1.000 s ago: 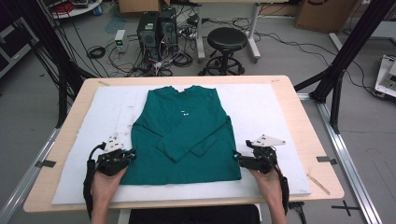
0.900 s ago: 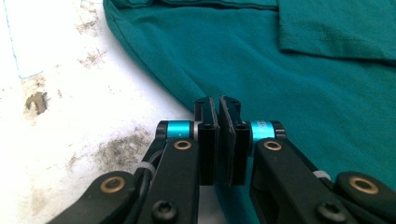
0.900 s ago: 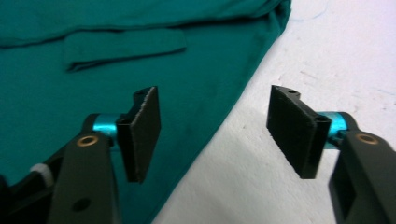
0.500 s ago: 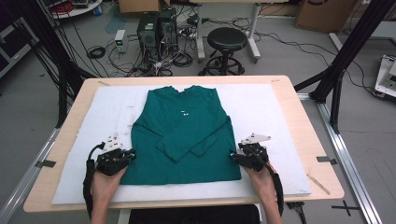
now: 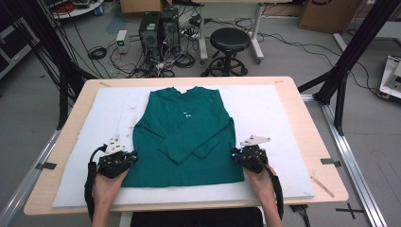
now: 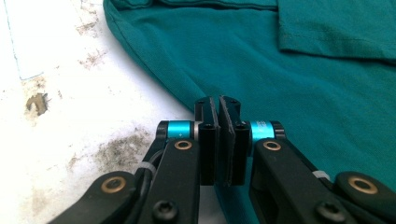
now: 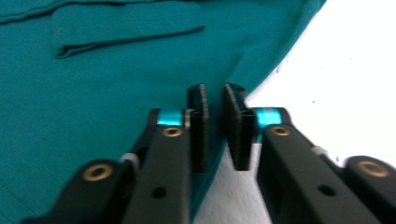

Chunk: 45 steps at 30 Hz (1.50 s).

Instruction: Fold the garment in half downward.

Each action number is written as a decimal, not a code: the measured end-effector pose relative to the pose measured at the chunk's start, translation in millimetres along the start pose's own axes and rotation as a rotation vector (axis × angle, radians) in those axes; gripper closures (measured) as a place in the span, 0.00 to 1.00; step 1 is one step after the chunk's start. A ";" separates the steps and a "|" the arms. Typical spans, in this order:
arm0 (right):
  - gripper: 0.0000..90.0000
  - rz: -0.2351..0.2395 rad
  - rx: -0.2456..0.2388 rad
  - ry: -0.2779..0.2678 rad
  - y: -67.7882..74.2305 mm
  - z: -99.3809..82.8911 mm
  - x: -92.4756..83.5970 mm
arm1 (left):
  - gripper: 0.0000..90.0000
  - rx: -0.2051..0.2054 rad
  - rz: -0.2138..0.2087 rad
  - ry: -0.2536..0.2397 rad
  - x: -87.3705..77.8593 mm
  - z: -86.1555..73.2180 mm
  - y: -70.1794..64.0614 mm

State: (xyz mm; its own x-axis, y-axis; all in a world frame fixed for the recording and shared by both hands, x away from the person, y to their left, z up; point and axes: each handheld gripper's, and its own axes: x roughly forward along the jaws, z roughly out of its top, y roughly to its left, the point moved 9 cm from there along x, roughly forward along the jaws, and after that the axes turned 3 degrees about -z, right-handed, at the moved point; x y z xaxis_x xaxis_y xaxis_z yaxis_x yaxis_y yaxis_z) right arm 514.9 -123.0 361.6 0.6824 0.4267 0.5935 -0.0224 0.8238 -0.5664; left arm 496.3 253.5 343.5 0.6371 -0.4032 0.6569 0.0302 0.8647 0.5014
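Note:
A green long-sleeved shirt lies flat on the white mat, both sleeves folded across its front. My left gripper sits at the shirt's lower left edge. In the left gripper view its jaws are shut with the shirt hem pinched between them. My right gripper is at the lower right edge. Its jaws have just been closing and now clamp the side edge of the shirt, with fabric in the thin slit between the pads.
The mat covers most of the wooden table and is stained near the left gripper. Behind the table stand a black stool, computer towers and loose cables. Black frame posts rise at both sides.
My right gripper has shifted left onto the shirt's right edge and its jaws have closed on the fabric. The left gripper and the shirt have stayed where they were.

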 end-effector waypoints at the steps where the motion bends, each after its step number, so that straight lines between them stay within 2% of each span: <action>1: 0.97 -0.002 -0.002 -0.001 0.2 0.7 0.5 | 0.96 -0.004 -0.002 0.000 -0.2 0.1 0.2; 5: 0.98 -0.009 -0.003 -0.003 -0.6 1.8 0.0 | 0.96 -0.013 -0.010 -0.007 -1.1 0.6 1.3; 10: 0.98 0.006 0.020 -0.028 -3.5 4.8 -6.6 | 0.96 -0.012 -0.009 -0.012 -2.7 1.0 2.5; 16: 0.98 0.024 0.039 -0.045 -5.9 5.3 -11.3 | 0.96 -0.016 -0.033 -0.025 -7.4 2.1 1.7; 21: 0.98 0.029 0.025 -0.040 -5.0 1.1 -14.5 | 0.96 -0.015 -0.057 -0.032 -10.9 1.1 -0.2; 28: 0.98 0.038 0.022 -0.044 -4.2 -5.4 -24.7 | 0.96 0.009 -0.094 -0.011 -14.3 -4.4 -9.0; 31: 0.98 0.028 0.012 -0.044 -1.5 -10.4 -30.4 | 0.96 0.007 -0.091 -0.026 -19.0 -6.3 -16.0; 35: 0.98 0.021 -0.001 -0.043 3.0 -19.1 -36.9 | 0.96 0.025 -0.099 -0.035 -23.8 -8.0 -22.4; 40: 0.98 0.035 -0.002 -0.055 7.7 -27.9 -45.9 | 0.96 0.026 -0.141 -0.052 -31.5 -10.8 -29.4; 45: 0.98 0.041 -0.004 -0.069 10.5 -34.2 -54.0 | 0.96 0.050 -0.190 -0.058 -38.8 -13.8 -37.9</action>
State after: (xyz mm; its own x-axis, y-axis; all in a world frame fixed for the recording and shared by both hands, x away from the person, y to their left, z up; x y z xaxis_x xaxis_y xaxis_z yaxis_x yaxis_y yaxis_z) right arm 502.8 -150.2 304.1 0.6290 0.4847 0.6078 -0.0462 0.8038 -0.5931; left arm 481.0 240.5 291.3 0.5781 -0.5753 0.5786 0.1062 0.7561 0.6458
